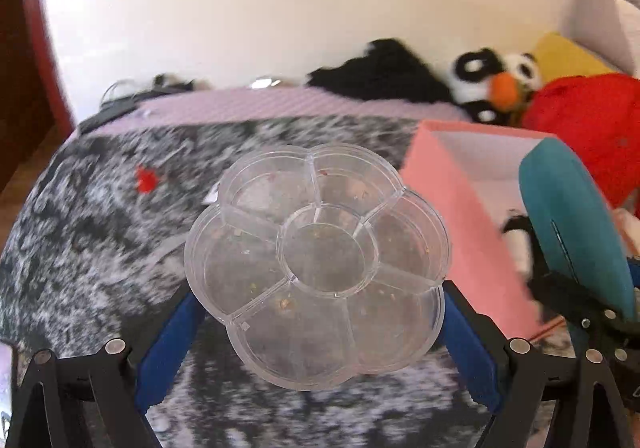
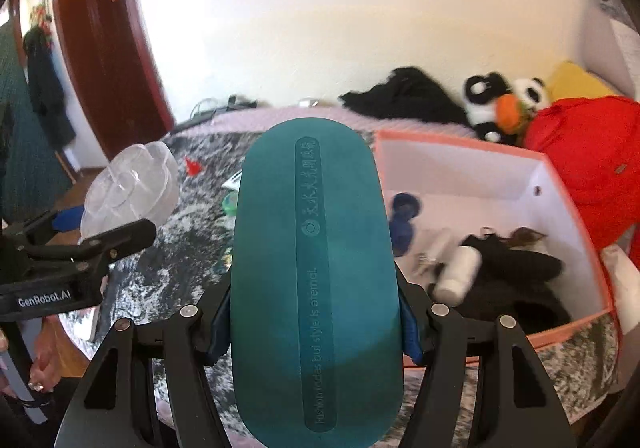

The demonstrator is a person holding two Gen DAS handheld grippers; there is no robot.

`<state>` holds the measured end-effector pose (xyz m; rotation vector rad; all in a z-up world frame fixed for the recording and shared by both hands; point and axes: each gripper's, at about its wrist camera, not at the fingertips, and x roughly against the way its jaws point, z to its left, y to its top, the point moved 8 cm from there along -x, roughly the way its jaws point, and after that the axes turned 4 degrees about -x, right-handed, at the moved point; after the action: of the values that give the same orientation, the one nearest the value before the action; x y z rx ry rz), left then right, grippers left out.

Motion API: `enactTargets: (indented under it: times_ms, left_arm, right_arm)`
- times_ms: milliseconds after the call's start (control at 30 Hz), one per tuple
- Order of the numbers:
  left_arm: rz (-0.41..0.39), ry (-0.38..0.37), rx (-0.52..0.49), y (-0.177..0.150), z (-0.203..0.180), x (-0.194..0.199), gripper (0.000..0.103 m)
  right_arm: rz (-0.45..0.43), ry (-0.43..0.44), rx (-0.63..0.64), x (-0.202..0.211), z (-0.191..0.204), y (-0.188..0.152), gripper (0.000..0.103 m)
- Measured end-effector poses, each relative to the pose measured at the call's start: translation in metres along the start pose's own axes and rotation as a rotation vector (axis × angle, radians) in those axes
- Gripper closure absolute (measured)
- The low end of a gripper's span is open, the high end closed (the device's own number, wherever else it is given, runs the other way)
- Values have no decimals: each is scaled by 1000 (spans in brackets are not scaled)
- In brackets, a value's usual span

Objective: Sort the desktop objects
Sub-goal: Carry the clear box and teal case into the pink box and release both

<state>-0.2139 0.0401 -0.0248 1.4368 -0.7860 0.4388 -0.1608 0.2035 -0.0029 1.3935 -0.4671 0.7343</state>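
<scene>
Carry step judged: flower-shaped clear tray [image 1: 316, 268] clamped by left gripper [image 1: 320, 312], teal case [image 2: 316, 272] by right gripper [image 2: 316, 328], beside pink box [image 2: 568, 176]; release into box likely next.

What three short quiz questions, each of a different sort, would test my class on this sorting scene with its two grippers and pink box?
1. True or false: the left gripper holds a clear flower-shaped tray.
2. What does the right gripper hold: A a white bottle, B a teal case, C a red cap?
3. Fill in: the white bottle lies inside the ____ box.

Key: 1 true; 2 B; 3 pink.
</scene>
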Motion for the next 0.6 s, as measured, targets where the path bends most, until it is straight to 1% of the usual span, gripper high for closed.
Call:
enactTargets:
  times_ms: [133,300,367,467,600]
  left_arm:
    - [-40,-40,-48,14,-45,10,9]
    - [-59,-96,-106,27,-102,10,9]
    - [-61,-117,-124,33,-123,7,9]
    - [-59,-149,-151,40,-152,-2,9]
    - [-62,-173,-192,50,-189,-15,9]
  right_arm:
    - [-51,-30,-40,30,-32,2,35]
    - [-105,-90,-90,58,-77,6,35]
    - [-125,-126,-118,66,-97,9,35]
    - [-143,-157,-161,74,-126,11,35]
    - [-147,-211,-217,73,-168,13,35]
